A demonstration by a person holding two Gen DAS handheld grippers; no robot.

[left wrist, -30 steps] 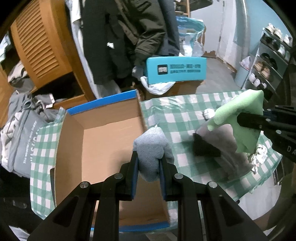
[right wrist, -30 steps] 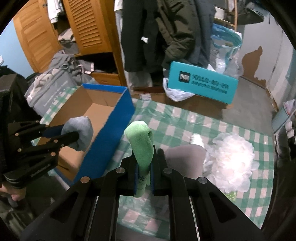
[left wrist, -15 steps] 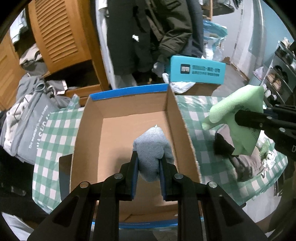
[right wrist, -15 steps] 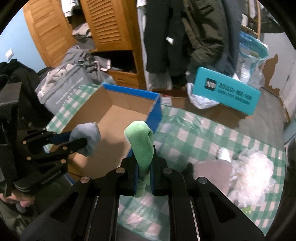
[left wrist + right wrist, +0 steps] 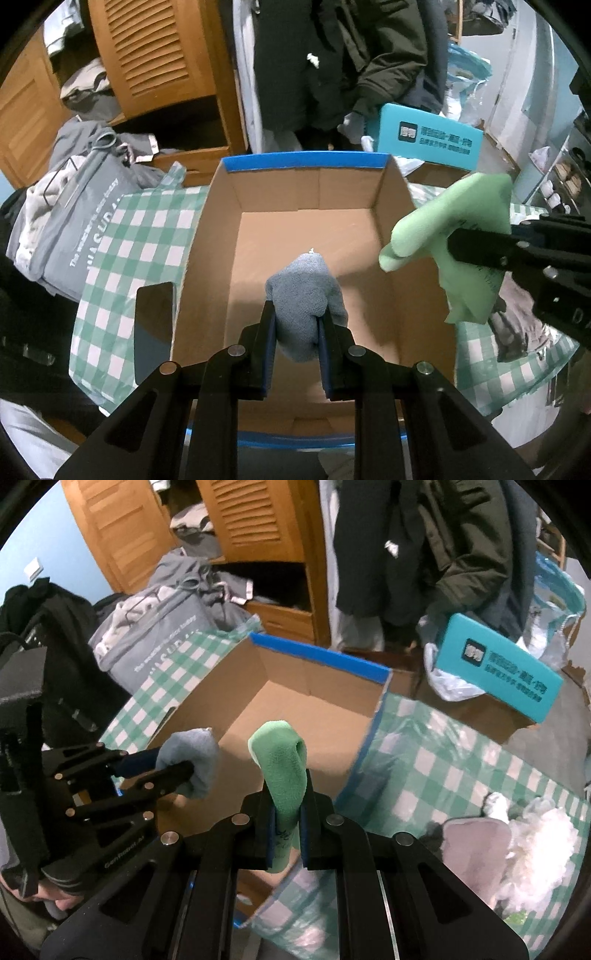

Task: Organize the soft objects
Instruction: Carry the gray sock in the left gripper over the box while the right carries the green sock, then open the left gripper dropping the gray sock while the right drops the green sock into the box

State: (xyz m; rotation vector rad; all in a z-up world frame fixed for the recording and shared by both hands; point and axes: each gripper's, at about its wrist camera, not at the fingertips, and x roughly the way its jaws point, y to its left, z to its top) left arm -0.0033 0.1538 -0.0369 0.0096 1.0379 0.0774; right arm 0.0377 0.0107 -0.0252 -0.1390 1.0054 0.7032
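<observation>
Box (image 5: 306, 258) is empty: left gripper (image 5: 297, 328) clamps a grey cloth (image 5: 304, 291) over it, right gripper (image 5: 286, 825) pinches a green cloth (image 5: 284, 771) at its right edge. More soft things (image 5: 532, 845) wait on the table (image 5: 461, 771).

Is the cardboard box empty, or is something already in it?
Empty, as far as shown. The cardboard box has a bare brown floor; the grey cloth hangs above it, clamped in the left gripper. The near floor is hidden.

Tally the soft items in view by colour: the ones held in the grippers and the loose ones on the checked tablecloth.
Grey-blue cloth, in the left gripper: 1
Green cloth, in the right gripper: 1
Pinkish-grey soft item on the tablecloth: 1
White fluffy item on the tablecloth: 1
Total: 4
</observation>
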